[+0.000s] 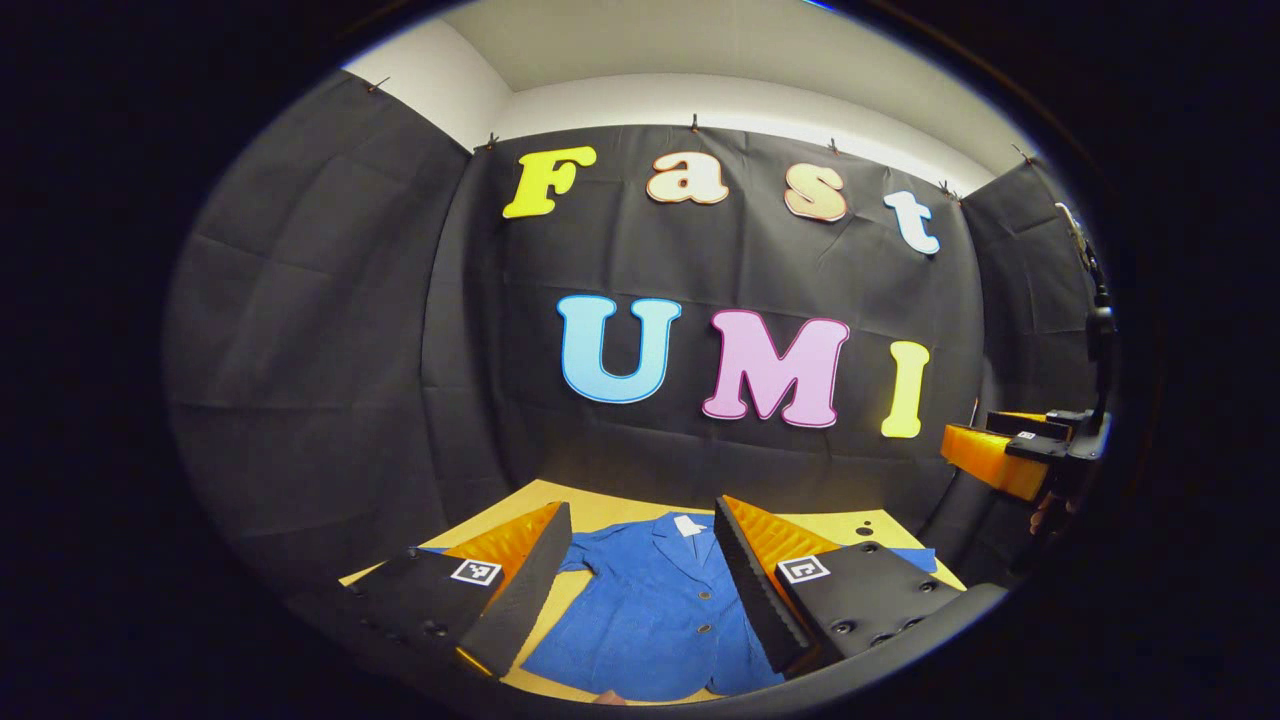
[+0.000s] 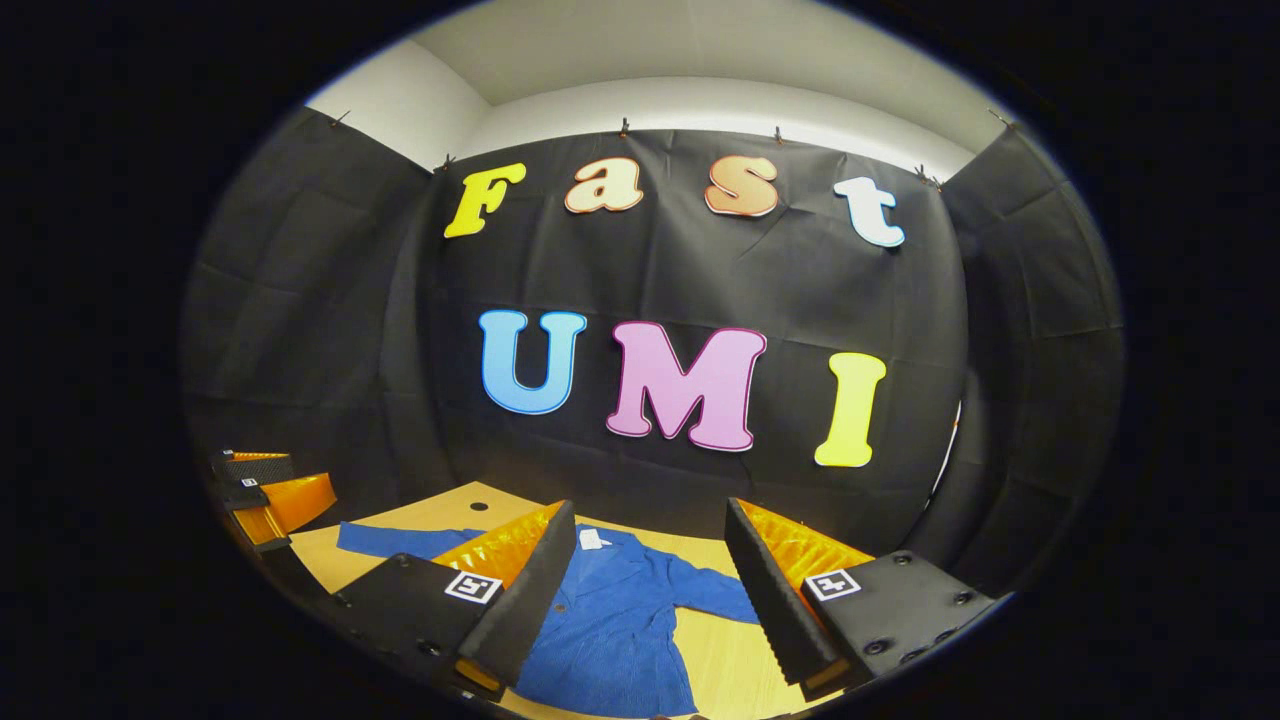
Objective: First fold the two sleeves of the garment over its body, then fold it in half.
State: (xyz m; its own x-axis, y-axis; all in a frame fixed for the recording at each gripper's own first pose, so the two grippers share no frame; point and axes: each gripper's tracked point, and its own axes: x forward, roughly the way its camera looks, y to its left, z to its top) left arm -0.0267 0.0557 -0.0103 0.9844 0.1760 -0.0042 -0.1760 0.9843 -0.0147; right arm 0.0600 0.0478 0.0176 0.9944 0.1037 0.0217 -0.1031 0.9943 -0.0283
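Blue garment [image 1: 655,610] lies flat on the wooden tabletop [image 1: 850,522], buttoned front up, collar w/ white tag toward the far edge by the booth wall. In the right gripper view both sleeves are spread out: left sleeve [image 2: 395,541] reaches toward the left edge, right sleeve [image 2: 715,592] angles out toward the right side. Neither sleeve is folded over the body yet. Left claw [image 1: 640,585] hovers above the garment's middle, fingers spread wide, nothing between them. Right claw [image 2: 650,590] also hangs over the garment, wide apart & empty. It shows too at the right edge of the left gripper view, raised off the tabletop
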